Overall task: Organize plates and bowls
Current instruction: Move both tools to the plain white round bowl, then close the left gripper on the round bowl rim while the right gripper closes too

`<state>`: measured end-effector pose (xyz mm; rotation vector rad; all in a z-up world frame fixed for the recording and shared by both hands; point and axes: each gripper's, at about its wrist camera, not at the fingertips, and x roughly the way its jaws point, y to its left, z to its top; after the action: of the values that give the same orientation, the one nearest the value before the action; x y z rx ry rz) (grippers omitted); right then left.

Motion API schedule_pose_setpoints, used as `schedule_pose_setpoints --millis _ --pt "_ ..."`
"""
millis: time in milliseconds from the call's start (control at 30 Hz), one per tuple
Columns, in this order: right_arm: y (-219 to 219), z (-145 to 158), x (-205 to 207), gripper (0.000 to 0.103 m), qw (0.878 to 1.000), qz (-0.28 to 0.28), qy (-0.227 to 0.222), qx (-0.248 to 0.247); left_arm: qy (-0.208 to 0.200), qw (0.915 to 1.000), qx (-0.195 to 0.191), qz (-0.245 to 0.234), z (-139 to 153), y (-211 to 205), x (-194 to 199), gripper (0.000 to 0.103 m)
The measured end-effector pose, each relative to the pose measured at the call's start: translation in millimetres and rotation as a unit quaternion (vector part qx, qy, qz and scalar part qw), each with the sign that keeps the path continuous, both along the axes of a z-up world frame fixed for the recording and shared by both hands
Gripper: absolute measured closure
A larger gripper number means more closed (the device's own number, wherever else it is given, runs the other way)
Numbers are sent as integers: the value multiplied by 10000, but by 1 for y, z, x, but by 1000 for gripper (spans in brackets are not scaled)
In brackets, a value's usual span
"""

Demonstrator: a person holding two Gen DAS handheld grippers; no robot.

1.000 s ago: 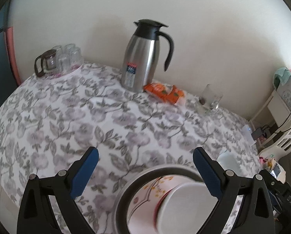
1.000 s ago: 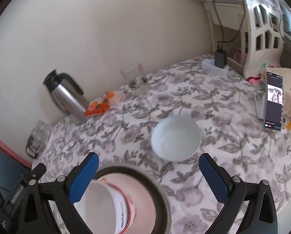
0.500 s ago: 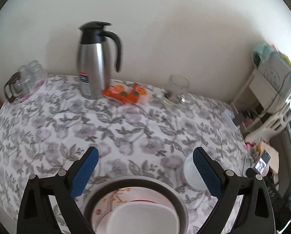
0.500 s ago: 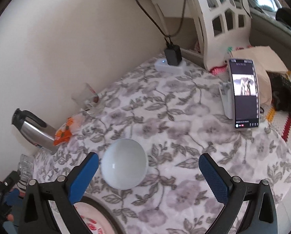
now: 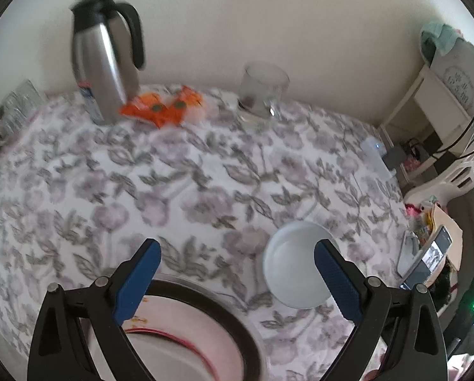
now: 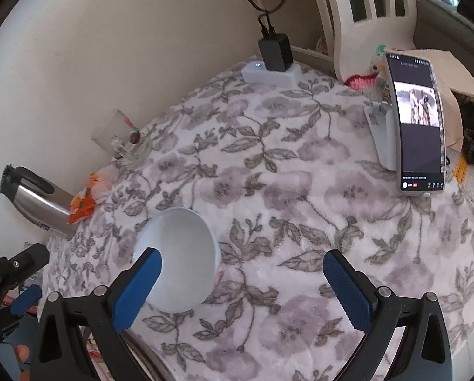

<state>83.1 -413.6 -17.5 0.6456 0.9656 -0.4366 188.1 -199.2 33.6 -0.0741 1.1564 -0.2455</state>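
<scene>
A table (image 5: 179, 171) under a grey floral cloth carries a white bowl (image 5: 295, 265) near a dark-rimmed plate (image 5: 205, 298) at the front edge. Along the wall stand a steel jug (image 5: 102, 63), orange packets (image 5: 162, 108) just beside it, and a glass mug (image 5: 262, 92). A propped phone (image 6: 418, 120) and a power strip (image 6: 270, 74) sit toward the right side.

One white bowl (image 5: 295, 265), one plate (image 5: 205, 330), perhaps another bowl on it.

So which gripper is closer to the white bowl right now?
Probably right, though it's close. The right gripper has one fingertip over the white bowl; the left gripper has the bowl beside its right fingertip.
</scene>
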Motion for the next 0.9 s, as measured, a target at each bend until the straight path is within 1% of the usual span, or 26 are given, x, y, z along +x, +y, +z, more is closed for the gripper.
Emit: schedule_pose_setpoints --millis 67,100,133,200,267,333,367,400,433,467,533,600,667,700,767,833,900 --pt "-2 -7 2 2 10000 -10 42 84 214 9998 14 -18 -11 -8 4 6" --pt "-3 -9 2 5 9999 0 43 130 245 9997 58 -13 -14 -11 5 6" --pt "-3 -12 3 10 9998 25 43 184 256 9996 153 -14 -18 -16 6 8" --pt "-5 -18 4 16 9997 14 73 247 253 9993 281 -46 -23 -23 8 13" --pt "-6 -24 6 16 9995 13 100 296 310 9989 360 -63 -29 -29 10 18" --pt "-7 -29 8 21 9992 50 102 387 389 9984 399 -66 -36 -34 13 20" --pt "-7 -32 8 23 9988 67 89 471 425 9982 420 -55 -40 -36 15 25" --pt "-7 -35 9 27 9985 75 81 542 464 9979 444 -38 -44 -39 16 27" --pt "-8 -39 9 31 9979 73 92 643 510 9977 450 -38 -48 -41 18 32" --pt "-8 -41 10 33 9976 70 115 685 589 9973 437 -43 -54 -43 19 36" --pt "-9 -46 11 39 9972 65 169 727 704 9968 384 -53 -62 -47 20 39" --pt "-9 -50 12 44 9966 75 190 803 837 9959 346 -49 -73 -51 21 46" --pt "-7 -53 15 48 9957 104 186 903 952 9946 410 -18 -83 -56 23 57" --pt "-6 -54 16 50 9956 130 186 909 991 9941 445 16 -87 -57 24 60" --pt "-3 -55 18 56 9952 180 182 944 1059 9932 473 70 -94 -58 26 69" --pt "-1 -56 21 65 9950 245 158 953 1098 9929 454 80 -99 -59 27 76" --pt "2 -57 24 70 9948 313 143 954 1106 9928 444 70 -102 -59 28 80"
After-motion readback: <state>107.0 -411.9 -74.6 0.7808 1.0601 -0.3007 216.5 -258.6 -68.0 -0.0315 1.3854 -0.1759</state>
